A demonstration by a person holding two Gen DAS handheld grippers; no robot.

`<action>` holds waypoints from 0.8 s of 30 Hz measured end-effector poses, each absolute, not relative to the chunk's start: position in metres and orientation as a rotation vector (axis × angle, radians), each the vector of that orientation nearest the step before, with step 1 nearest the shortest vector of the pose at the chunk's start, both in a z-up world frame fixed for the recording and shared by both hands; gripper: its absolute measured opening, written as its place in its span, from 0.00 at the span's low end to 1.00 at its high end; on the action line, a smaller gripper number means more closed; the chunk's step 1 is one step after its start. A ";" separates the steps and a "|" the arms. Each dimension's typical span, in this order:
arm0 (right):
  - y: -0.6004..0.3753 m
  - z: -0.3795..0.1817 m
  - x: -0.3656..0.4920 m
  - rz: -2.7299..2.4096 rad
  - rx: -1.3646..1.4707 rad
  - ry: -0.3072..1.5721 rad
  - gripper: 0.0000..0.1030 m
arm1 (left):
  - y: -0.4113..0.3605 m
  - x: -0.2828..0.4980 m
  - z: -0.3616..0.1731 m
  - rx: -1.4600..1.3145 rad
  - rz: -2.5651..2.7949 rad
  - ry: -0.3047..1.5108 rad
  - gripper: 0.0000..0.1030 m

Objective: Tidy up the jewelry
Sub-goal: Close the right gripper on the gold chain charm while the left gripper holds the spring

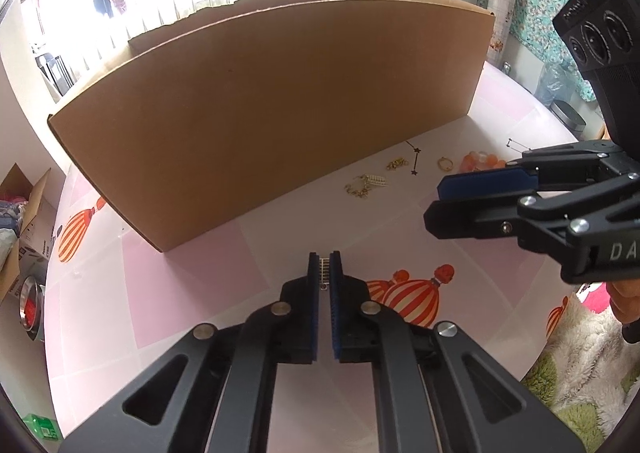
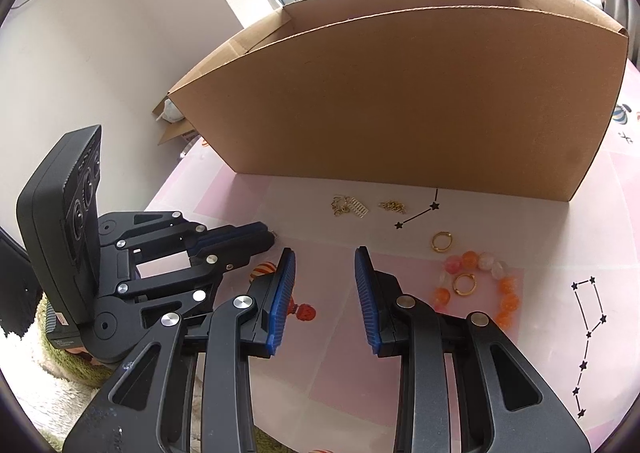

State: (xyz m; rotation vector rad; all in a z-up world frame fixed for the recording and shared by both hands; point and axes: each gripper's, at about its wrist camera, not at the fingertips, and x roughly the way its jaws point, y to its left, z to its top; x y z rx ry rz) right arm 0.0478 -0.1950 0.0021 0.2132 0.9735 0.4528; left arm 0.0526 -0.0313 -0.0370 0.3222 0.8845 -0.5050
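Left gripper (image 1: 324, 267): jaws drawn together on a small gold comb-shaped jewelry piece (image 1: 324, 270), which sits upright between the blue pads (image 1: 313, 273) near their tips, a tiny ring at its lower end showing in the gap. The gripper points down at the pink tablecloth (image 1: 200, 273) with its balloon print.

Right gripper (image 2: 325, 285): jaws apart, nothing between them; only bare tablecloth shows in the gap. In the left wrist view it stands to the right of the left jaws and well apart from them.

Items ahead of the right jaws, on the cloth:
- Gold hoop earring (image 2: 441, 241), ahead and to the right of the right finger.
- Second gold hoop (image 2: 464, 284), just beside the right finger, lying inside the loop of an orange and pink bead bracelet (image 2: 505, 293).
- Gold chain piece (image 2: 393, 206), further ahead, near the box.
- Gold chain with a comb-shaped charm (image 2: 349, 207), to the left of that chain piece.

Beyond all the loose jewelry stands an open cardboard box (image 1: 260, 125), its tall front wall facing both grippers. Its inside is not visible from either view.

A fluffy white and green fabric (image 1: 580, 365) lies at the table edge to the right of the left jaws.
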 end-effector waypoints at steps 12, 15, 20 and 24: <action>-0.188 0.011 0.055 0.432 0.127 0.915 0.27 | -0.012 0.048 -0.028 0.284 -0.458 0.872 0.04; -0.182 0.009 0.063 0.439 0.073 0.912 0.23 | -0.008 0.048 -0.027 0.275 -0.454 0.876 0.04; -0.174 0.004 0.078 0.458 -0.038 0.917 0.15 | -0.009 0.048 -0.031 0.282 -0.458 0.881 0.04; -0.167 0.001 0.089 0.486 -0.092 0.922 0.15 | -0.009 0.051 -0.033 0.269 -0.465 0.888 0.04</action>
